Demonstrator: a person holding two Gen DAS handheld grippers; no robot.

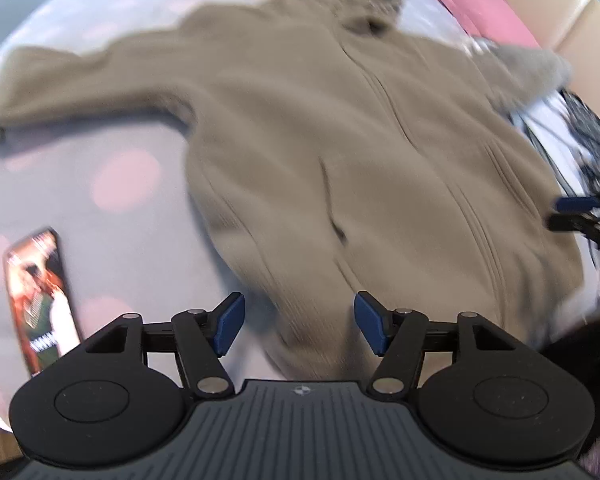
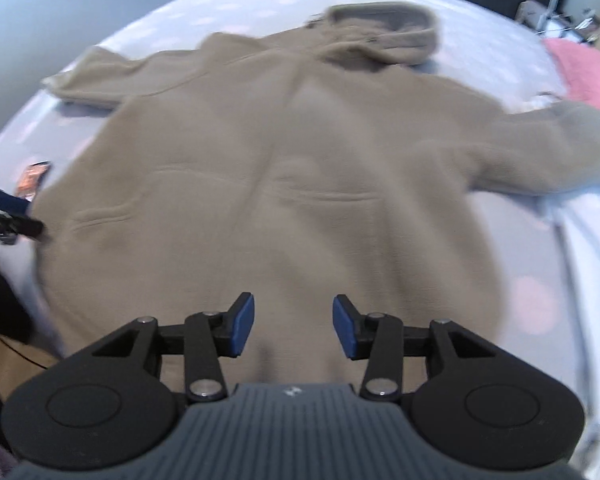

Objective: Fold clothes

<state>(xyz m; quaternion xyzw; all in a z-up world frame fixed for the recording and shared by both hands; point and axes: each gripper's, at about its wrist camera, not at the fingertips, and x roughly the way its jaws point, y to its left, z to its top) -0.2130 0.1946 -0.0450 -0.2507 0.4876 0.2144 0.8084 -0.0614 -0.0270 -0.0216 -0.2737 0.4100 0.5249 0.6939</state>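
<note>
A beige fleece hooded jacket (image 1: pixel 339 152) lies spread flat on a bed, front up, hood at the far end and both sleeves stretched out sideways. In the right wrist view the same jacket (image 2: pixel 284 184) fills the middle. My left gripper (image 1: pixel 299 326) hovers over the jacket's near hem at its left corner, open, with nothing between its blue pads. My right gripper (image 2: pixel 293 327) hangs above the hem, open and holding nothing. Each gripper shows at the edge of the other's view: the right gripper (image 1: pixel 583 216) and the left gripper (image 2: pixel 8 216).
The bedsheet (image 1: pixel 120 208) is pale lilac with pink dots. A glossy magazine (image 1: pixel 40 300) lies on it left of the jacket. A pink pillow (image 1: pixel 479 4) sits at the far right by a beige headboard (image 1: pixel 555 4). Dark cables (image 1: pixel 587 148) lie at the right.
</note>
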